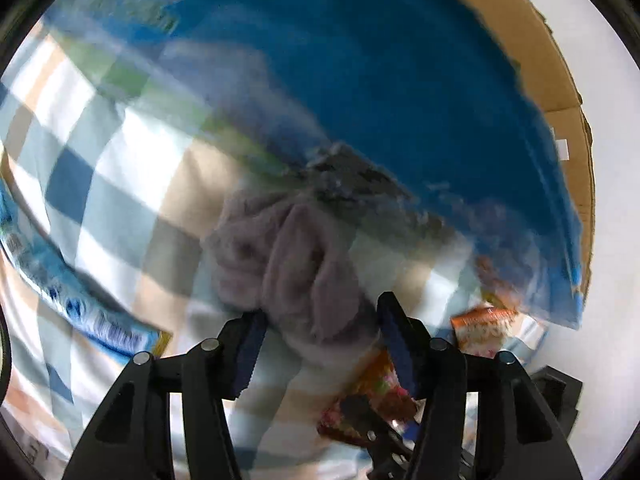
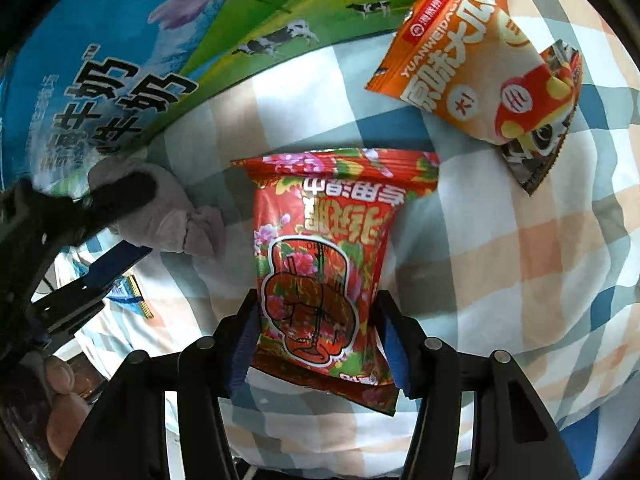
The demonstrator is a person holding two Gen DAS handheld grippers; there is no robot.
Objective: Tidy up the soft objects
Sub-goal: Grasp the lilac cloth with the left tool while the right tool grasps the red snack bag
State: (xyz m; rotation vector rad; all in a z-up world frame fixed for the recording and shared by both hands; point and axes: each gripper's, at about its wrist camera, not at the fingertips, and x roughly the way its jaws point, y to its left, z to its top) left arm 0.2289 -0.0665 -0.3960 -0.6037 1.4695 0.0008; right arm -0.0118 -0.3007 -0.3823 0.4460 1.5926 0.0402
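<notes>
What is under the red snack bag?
The red snack bag lies on checked cloth, between the right claw fingers. Whatever the cloth covers beneath the bag is hidden.

The big blue milk box (image 2: 100,80) blocks the way behind the grey toy (image 2: 168,208). The orange bag (image 2: 460,76) lies far off. Bare checked cloth (image 2: 500,240) right of the red bag (image 2: 320,264) leaves room.

Everything sits on the checked cloth (image 2: 500,240). The snack packet (image 2: 324,264) lies dead centre between the right gripper (image 2: 316,344) fingers, with the seed packet (image 2: 476,68) behind it to the right. The milk carton (image 2: 120,60) runs along the back left, and the plush toy (image 2: 176,216) lies right in front of it, left of the snack packet, with the left gripper (image 2: 128,220) around it.
</notes>
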